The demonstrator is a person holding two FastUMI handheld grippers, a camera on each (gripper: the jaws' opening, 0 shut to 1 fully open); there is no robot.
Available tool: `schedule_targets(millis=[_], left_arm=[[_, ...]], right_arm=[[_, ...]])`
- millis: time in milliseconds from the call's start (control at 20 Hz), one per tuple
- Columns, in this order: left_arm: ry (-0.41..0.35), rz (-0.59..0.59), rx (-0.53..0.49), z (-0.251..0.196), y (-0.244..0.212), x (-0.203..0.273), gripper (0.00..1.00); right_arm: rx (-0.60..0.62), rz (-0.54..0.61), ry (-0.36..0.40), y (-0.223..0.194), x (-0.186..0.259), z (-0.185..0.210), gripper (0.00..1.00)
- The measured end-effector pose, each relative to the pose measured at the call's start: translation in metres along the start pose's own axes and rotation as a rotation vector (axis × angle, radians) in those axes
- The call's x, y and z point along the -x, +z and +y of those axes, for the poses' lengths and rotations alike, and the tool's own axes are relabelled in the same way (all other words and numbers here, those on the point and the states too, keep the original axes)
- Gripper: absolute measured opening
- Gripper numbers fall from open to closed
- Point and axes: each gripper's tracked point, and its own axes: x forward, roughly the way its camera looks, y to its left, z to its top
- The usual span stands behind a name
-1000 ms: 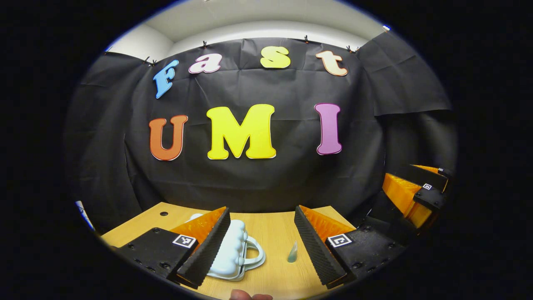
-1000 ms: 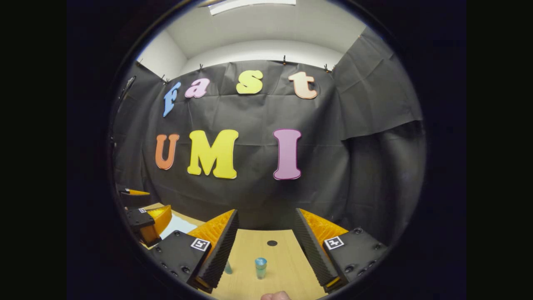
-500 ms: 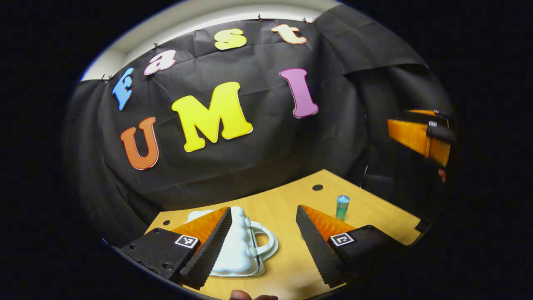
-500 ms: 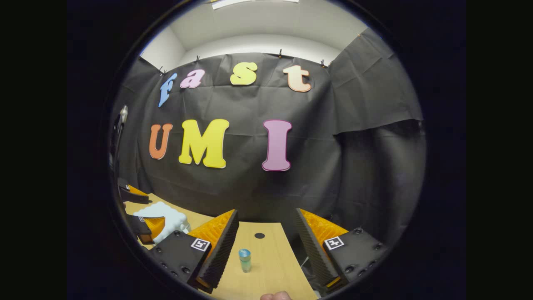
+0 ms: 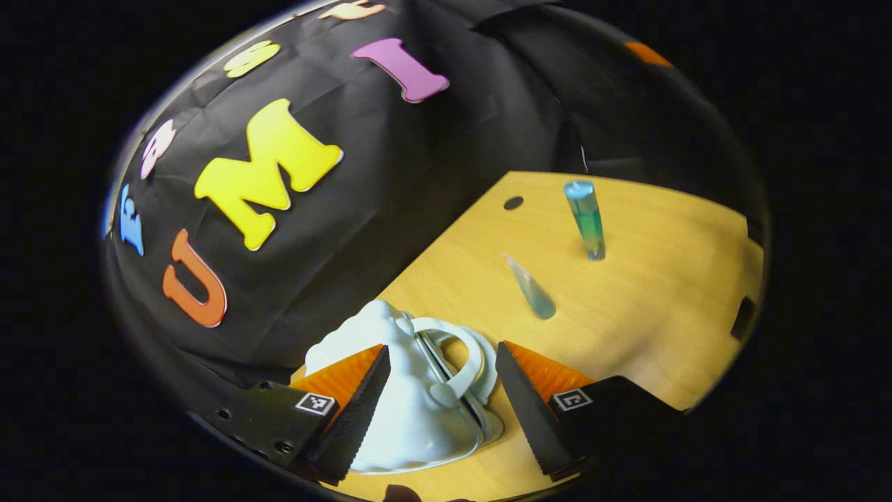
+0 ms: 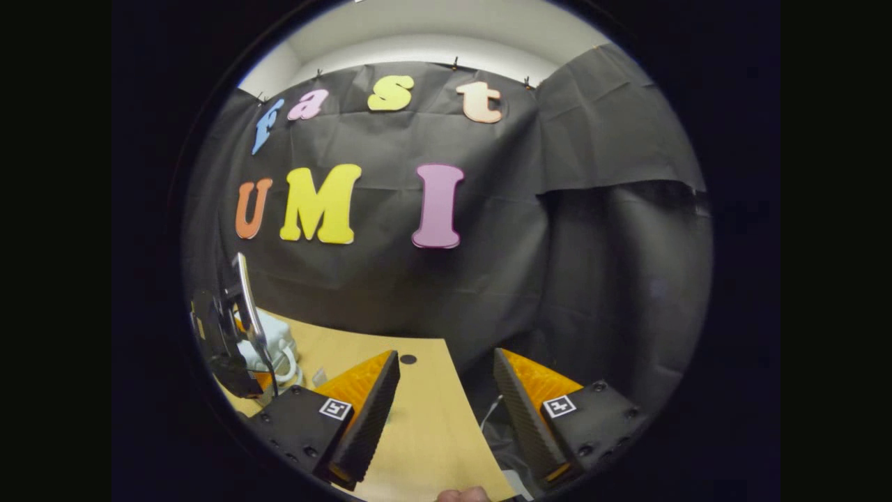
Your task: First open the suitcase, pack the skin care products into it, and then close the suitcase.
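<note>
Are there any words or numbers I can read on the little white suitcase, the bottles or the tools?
No readable text on any of them.
White suitcase: plain, no writing seen.
Blue-green bottle: no label that can be read.
Small clear tube: too small to tell.
Left tool and right tool: square black-and-white markers, patterns rather than words.
</note>
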Motion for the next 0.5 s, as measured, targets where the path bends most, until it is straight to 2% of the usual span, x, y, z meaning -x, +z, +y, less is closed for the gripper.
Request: schedule_targets(millis=[150, 350, 500], left_arm=[[0.016, 0.066, -0.184, -0.013, -0.013, -0.021, 0.95], [-0.012, 0.138, -0.23, -0.025, -0.032, -0.043, 0.92], [-0.016, 0.148, -0.245, -0.024, -0.034, -0.055, 0.81]], right_arm=[[0.028, -0.003, -0.053, -0.001, 0.001, -0.018, 0.81], [0.036, 0.017, -0.089, -0.006, 0.002, -0.029, 0.81], [0.03, 0.028, -0.116, -0.007, 0.003, -0.035, 0.8]])
